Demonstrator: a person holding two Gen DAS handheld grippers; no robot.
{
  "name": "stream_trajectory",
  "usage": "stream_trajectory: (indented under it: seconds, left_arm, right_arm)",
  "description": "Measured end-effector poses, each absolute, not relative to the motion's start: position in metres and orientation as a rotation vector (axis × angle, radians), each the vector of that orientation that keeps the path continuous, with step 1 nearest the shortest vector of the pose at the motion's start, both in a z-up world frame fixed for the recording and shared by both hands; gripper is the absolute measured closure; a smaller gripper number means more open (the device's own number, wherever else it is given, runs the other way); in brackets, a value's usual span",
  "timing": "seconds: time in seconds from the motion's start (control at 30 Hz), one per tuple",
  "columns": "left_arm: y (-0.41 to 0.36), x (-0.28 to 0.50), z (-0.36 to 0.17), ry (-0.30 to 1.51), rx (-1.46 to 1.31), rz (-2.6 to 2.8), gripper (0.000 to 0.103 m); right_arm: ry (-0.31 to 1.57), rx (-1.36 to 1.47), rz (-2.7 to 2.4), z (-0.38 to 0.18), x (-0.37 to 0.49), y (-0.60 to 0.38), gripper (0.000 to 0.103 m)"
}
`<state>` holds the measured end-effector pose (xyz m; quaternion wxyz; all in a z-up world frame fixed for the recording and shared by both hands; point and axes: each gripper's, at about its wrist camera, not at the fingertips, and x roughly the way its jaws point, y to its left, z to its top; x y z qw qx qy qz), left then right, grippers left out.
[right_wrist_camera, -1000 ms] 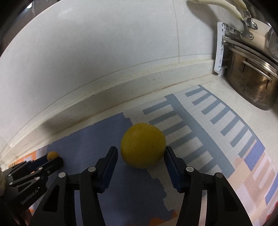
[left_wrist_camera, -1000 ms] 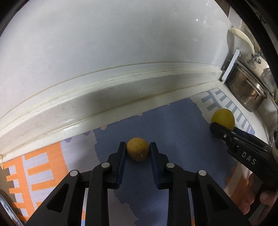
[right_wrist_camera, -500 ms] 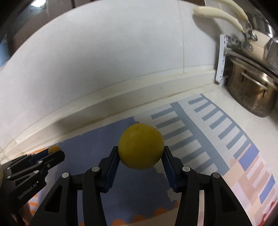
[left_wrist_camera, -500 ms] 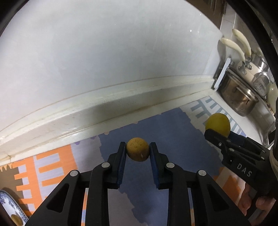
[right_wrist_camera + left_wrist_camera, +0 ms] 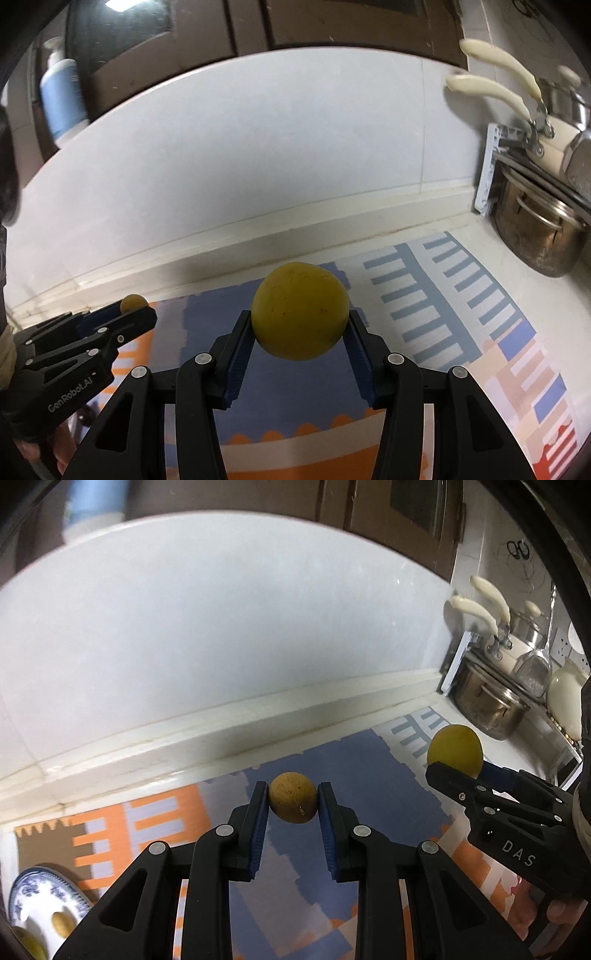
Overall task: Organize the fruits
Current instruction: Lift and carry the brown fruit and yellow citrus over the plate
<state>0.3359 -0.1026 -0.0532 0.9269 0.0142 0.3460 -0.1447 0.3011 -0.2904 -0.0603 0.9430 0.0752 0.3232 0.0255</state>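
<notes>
My left gripper (image 5: 293, 803) is shut on a small brown-yellow round fruit (image 5: 292, 802) and holds it above the patterned mat (image 5: 369, 794). My right gripper (image 5: 300, 328) is shut on a large yellow round fruit (image 5: 300, 310), also held above the mat (image 5: 443, 295). The right gripper with its fruit (image 5: 455, 747) shows at the right of the left wrist view. The left gripper with its small fruit (image 5: 133, 302) shows at the left of the right wrist view. A blue-and-white plate (image 5: 40, 897) with small fruits on it lies at the lower left.
A white tiled wall (image 5: 258, 627) and its ledge run behind the mat. Steel pots (image 5: 543, 236) with cream handles stand at the right on the counter. A blue bottle (image 5: 62, 96) stands on the upper left sill.
Both grippers have risen with their fruits off the mat. The right gripper closed on the large yellow fruit. The plate has come into the left wrist view.
</notes>
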Motion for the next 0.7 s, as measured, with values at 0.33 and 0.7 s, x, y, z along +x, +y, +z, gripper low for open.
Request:
stream_trajectory:
  seconds: [0.33,0.7]
  left_arm:
    - [-0.063,0.294,-0.023,0.631,0.001,-0.234,0.076]
    - [-0.024,0.252,0.009,0.530,-0.018,-0.178,0.076]
  right_arm:
    - [0.599,0.107,0.121,-0.033,0.270,-0.255,0.053]
    - [0.552,0.064,0.214,-0.010,0.245,-0.218,0.053]
